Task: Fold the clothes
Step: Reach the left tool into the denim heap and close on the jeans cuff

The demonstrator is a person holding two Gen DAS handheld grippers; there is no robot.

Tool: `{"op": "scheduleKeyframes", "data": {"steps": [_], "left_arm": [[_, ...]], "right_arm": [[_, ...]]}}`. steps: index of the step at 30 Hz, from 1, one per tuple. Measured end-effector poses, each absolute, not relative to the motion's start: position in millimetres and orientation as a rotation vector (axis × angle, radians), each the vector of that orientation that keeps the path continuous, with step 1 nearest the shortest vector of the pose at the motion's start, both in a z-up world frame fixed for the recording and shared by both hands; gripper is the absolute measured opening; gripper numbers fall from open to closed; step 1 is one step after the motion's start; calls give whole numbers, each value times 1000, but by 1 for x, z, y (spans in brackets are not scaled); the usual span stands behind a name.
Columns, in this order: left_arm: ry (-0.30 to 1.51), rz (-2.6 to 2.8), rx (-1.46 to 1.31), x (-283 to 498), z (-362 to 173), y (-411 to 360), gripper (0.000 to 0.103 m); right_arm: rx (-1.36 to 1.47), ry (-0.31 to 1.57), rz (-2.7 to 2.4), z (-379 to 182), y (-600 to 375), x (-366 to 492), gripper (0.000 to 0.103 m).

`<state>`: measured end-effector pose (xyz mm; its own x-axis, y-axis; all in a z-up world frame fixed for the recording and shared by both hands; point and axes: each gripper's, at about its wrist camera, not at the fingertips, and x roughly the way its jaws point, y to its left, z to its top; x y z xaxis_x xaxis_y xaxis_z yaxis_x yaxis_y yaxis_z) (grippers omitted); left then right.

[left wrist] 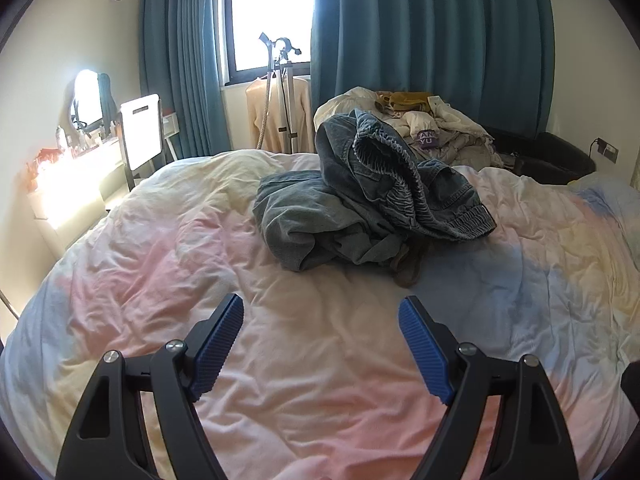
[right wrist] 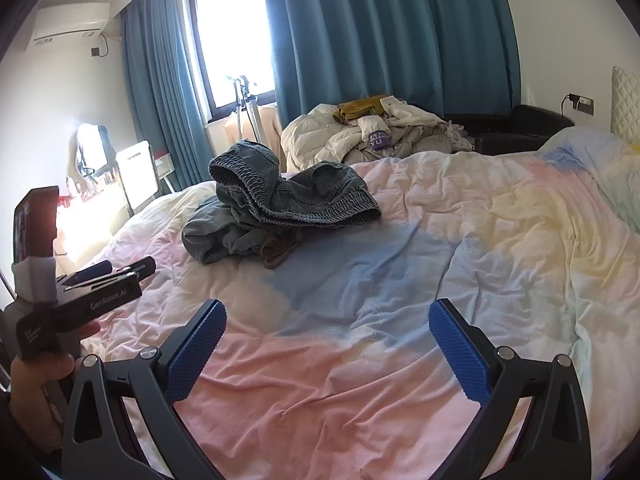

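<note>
A crumpled grey-blue denim garment (left wrist: 360, 196) with an elastic waistband lies in a heap on the pastel duvet (left wrist: 180, 264); it also shows in the right wrist view (right wrist: 276, 208). A brownish piece of cloth (left wrist: 408, 268) pokes out from under it. My left gripper (left wrist: 322, 316) is open and empty, above the duvet, short of the heap. My right gripper (right wrist: 328, 320) is open and empty over the duvet (right wrist: 480, 240), to the right of the left gripper, whose body (right wrist: 80, 300) shows at the left edge.
A pile of white and mustard clothes (left wrist: 424, 124) lies beyond the bed's far edge, before teal curtains (left wrist: 420, 40). A garment steamer stand (left wrist: 280, 92) stands by the window. A vanity table with a mirror (left wrist: 88, 100) is at the left. A black ottoman (right wrist: 520, 128) is at the back right.
</note>
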<state>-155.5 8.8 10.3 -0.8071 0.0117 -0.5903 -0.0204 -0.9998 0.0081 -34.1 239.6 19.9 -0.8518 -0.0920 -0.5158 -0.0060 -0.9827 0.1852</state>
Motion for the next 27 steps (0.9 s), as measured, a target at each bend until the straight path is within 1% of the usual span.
{"op": "scheduleKeyframes", "data": {"steps": [4, 8, 10, 13, 14, 15, 18, 21, 27], "left_arm": [[31, 2939, -984, -201, 12, 21, 82], [93, 2954, -958, -243, 15, 35, 82], [121, 2978, -932, -261, 16, 40, 81], [182, 2988, -955, -293, 10, 48, 77], [205, 2988, -984, -305, 6, 51, 72], [216, 2986, -1003, -314, 4, 52, 70], [197, 2976, -992, -332, 2, 52, 68], [164, 2973, -957, -339, 5, 54, 67], [119, 2904, -922, -327, 7, 55, 67]], "right_arm": [[876, -302, -2993, 3, 247, -59, 103], [928, -447, -2958, -12, 260, -78, 103], [934, -482, -2941, -17, 262, -84, 103], [939, -533, -2902, -23, 263, -90, 103], [930, -574, -2880, -25, 265, -91, 103], [917, -618, -2855, -26, 267, -92, 103], [867, -695, -2814, -27, 270, -94, 103], [844, -693, -2811, -29, 268, -98, 103], [901, -661, -2800, -38, 262, -104, 103]]}}
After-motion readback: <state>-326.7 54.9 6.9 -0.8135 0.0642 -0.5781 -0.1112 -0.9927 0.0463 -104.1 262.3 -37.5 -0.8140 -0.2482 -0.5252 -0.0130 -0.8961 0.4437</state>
